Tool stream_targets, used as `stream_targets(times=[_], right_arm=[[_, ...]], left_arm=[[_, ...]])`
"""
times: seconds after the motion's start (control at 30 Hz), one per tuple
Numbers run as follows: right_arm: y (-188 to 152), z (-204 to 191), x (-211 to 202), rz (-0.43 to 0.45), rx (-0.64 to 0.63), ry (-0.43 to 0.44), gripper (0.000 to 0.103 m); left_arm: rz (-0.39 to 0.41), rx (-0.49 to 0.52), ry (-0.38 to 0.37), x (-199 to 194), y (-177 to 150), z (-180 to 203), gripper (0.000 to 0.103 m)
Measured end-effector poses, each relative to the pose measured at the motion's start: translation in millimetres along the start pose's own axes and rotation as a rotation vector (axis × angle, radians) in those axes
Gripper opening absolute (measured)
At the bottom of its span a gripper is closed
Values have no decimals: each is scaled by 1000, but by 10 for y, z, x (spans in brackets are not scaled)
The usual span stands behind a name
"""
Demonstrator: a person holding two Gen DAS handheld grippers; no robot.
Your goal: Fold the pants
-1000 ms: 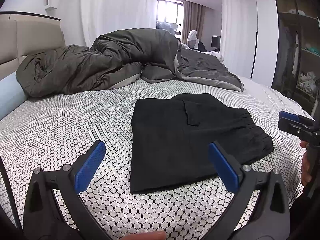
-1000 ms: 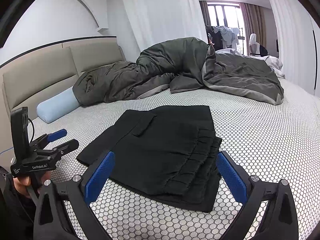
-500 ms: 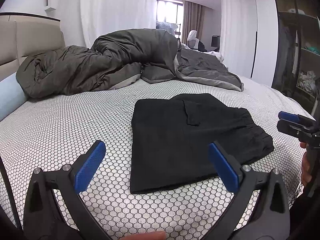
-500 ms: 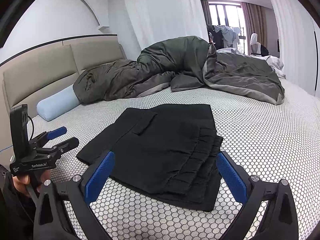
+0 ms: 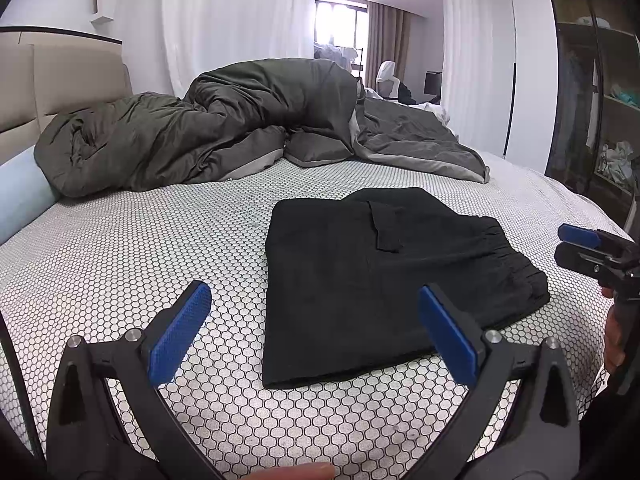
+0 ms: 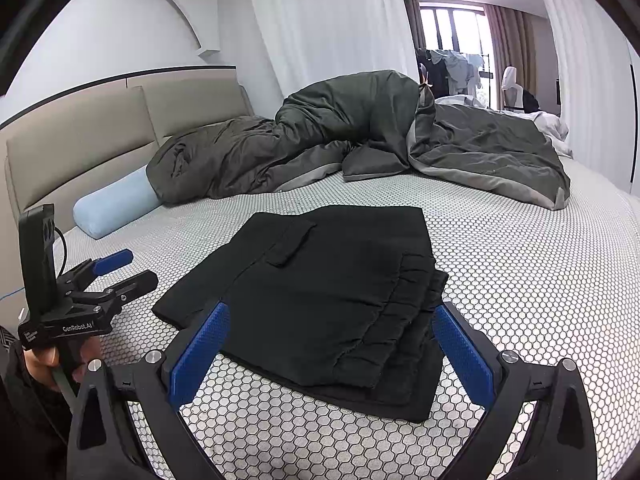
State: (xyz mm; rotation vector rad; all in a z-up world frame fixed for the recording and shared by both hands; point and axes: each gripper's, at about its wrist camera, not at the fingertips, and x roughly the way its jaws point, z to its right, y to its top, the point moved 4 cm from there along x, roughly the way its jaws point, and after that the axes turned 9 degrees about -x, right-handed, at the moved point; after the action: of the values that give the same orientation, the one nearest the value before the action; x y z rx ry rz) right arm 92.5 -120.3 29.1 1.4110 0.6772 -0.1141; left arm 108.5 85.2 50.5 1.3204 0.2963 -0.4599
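Note:
The black pants point(image 5: 380, 276) lie folded into a flat rectangle on the honeycomb-patterned bed sheet point(image 5: 160, 248), waistband toward the right. In the right wrist view the pants point(image 6: 328, 296) show stacked layers at the near edge. My left gripper point(image 5: 316, 332) is open and empty, held just short of the pants' near left corner. My right gripper point(image 6: 332, 344) is open and empty, above the waistband end. The left gripper also shows at the left of the right wrist view point(image 6: 120, 272), and the right gripper at the right edge of the left wrist view point(image 5: 576, 246).
A bunched dark green duvet point(image 5: 240, 128) lies across the far side of the bed. A light blue bolster pillow point(image 6: 116, 204) rests by the beige headboard point(image 6: 80, 148). An open wardrobe point(image 5: 600, 100) stands on the right.
Both grippers have drifted slightly; the pants have not moved and both grippers stay open.

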Motion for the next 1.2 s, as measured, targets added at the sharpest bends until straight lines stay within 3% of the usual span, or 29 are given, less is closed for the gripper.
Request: stream_targets(times=[1.2], right_arm=[[-27,80,-46,2,-8,12,103]], left_arm=[[-1,17,-6,48,37,-112,102]])
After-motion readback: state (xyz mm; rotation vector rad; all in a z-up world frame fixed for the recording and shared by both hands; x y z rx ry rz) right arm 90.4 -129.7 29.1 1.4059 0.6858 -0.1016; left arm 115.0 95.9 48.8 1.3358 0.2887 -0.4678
